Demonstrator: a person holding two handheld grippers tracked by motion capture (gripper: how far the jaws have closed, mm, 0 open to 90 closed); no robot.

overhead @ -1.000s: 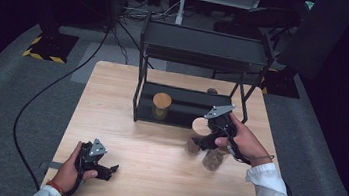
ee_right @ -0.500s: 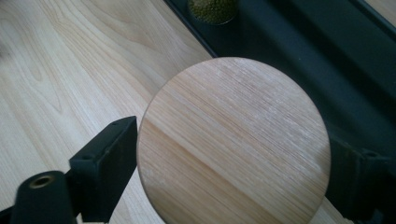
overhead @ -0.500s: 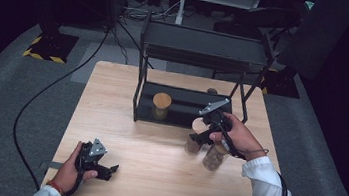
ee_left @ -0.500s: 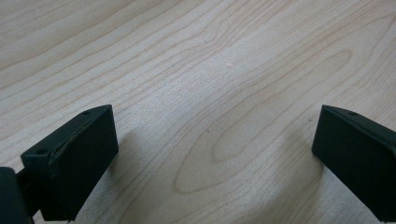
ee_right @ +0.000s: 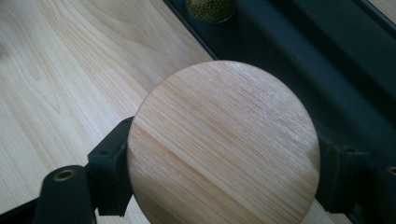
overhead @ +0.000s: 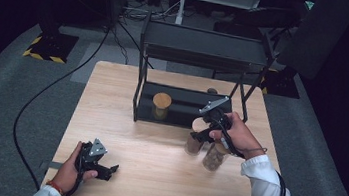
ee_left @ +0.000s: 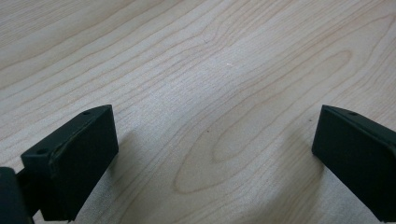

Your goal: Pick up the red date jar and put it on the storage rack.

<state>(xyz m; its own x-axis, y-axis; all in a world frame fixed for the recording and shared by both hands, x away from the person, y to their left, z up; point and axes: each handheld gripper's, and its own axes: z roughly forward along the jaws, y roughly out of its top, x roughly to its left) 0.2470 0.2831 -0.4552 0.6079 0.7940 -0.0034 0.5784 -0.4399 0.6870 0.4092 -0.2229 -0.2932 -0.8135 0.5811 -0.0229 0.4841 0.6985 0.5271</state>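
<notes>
A: Your right gripper [overhead: 202,131] has just closed its jaws around the wooden-lidded jar [overhead: 195,140]. A second ago it hung over the jar with the jaws wide; now they press on both sides of the jar, just under the round lid [ee_right: 224,144], as the right gripper view shows from above.

B: Where does that jar stand?

A: On the table [overhead: 153,176], at about three o'clock from the table's middle, just in front of the black rack [overhead: 198,55]. A second jar [overhead: 214,156] stands just beside it at its four o'clock, partly under your right hand [overhead: 236,133].

B: Did the jar itself shift?

A: Not that the high view shows; it stands upright in the same spot as before. Your right hand slid a little toward the rack's front edge while the jaws came in.

B: And the left side?

A: Your left gripper [overhead: 103,170] sits at about seven o'clock on the table, where it was a second ago. Its jaws are spread wide with bare wood grain between them; the left gripper view shows the two black pads [ee_left: 74,158] far apart and nothing in the gap. Your left hand [overhead: 73,168] wraps the body from behind.

B: Anything else on the rack?

A: A third jar with a cork-coloured lid [overhead: 161,105] stands on the lower shelf, at about ten o'clock from the gripped jar and well apart from it. In the right gripper view a container of small yellow-green grains [ee_right: 211,9] shows at twelve o'clock.
</notes>
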